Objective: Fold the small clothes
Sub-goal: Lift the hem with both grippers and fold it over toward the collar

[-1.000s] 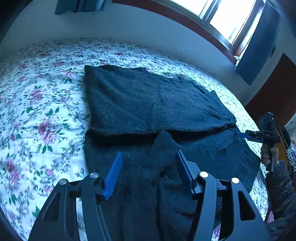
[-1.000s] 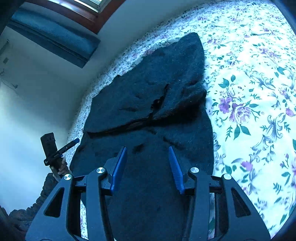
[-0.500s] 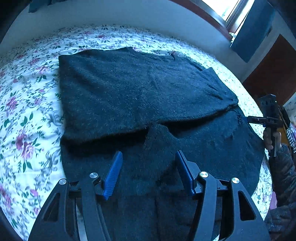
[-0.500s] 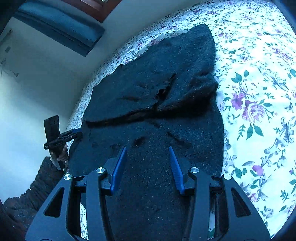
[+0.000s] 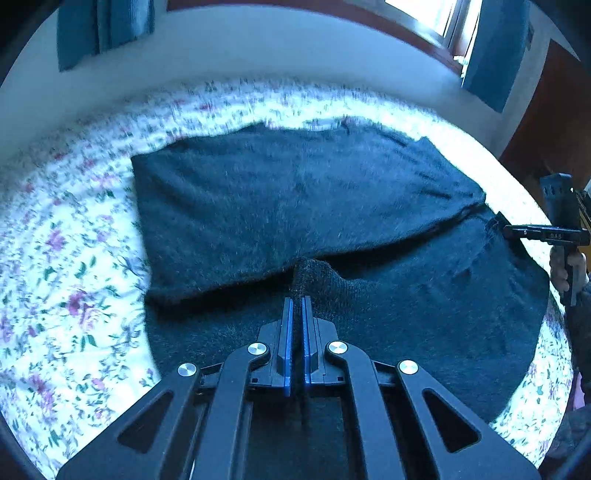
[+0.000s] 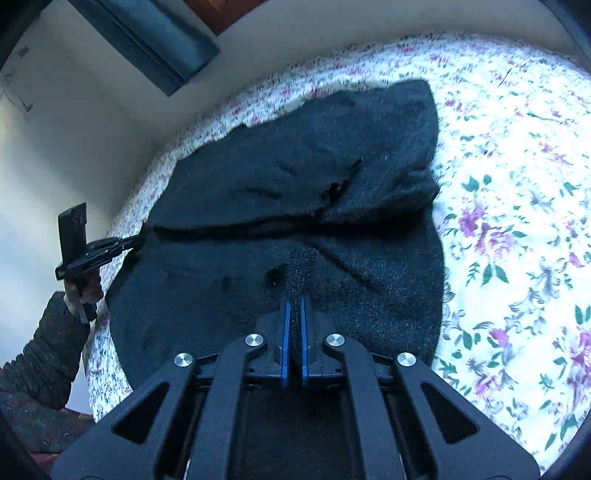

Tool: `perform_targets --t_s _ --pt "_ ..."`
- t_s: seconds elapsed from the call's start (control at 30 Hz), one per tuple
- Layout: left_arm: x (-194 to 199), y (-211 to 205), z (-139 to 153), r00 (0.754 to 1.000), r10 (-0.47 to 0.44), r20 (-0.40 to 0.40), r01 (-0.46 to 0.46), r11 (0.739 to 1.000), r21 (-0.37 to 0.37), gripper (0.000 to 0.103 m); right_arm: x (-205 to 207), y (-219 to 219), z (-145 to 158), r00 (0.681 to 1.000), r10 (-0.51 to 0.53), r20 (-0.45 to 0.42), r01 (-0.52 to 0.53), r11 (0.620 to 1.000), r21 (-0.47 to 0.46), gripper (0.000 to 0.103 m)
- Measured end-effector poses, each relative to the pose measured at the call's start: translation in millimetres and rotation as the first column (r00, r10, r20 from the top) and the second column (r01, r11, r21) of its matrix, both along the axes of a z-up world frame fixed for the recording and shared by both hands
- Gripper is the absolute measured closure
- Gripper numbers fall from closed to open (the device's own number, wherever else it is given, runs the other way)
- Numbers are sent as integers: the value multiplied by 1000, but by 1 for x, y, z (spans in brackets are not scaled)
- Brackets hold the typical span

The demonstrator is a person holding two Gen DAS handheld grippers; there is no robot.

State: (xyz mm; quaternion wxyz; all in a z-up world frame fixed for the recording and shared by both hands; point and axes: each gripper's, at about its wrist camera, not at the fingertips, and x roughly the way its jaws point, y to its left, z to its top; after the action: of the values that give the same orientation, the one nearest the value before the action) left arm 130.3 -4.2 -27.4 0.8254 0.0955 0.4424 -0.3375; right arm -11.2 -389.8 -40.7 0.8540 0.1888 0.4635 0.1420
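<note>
Dark knit sweater (image 5: 303, 206) lying spread on floral bed (image 5: 66, 280), far part already folded over. Left gripper (image 5: 297, 317) and right gripper (image 6: 294, 314) each pinching near hem ridge tight, spaced apart for carrying edge evenly into next fold.

This is a bedroom in a home. A big bed fills most of both views, covered with a white sheet (image 5: 70, 280) that has purple flowers and green leaves on it. Behind the bed is a plain pale wall (image 5: 258, 48). At about one o'clock in the left view, a bright window (image 5: 424, 9) lets in daylight, with blue curtains (image 5: 491, 51) hanging beside it and brown wood (image 5: 554, 122) at two o'clock.
</note>
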Motion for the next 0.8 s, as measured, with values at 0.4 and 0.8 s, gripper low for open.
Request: perform_targets --t_s 0.4,0.8 --pt "34 4 74 963 173 209 -171 985 -26 100 27 -32 74 957 -202 206 200 979 33 100" --pt "162 -28 54 930 316 188 -325 946 14 100 173 -63 66 940 -296 170 300 954 2 100"
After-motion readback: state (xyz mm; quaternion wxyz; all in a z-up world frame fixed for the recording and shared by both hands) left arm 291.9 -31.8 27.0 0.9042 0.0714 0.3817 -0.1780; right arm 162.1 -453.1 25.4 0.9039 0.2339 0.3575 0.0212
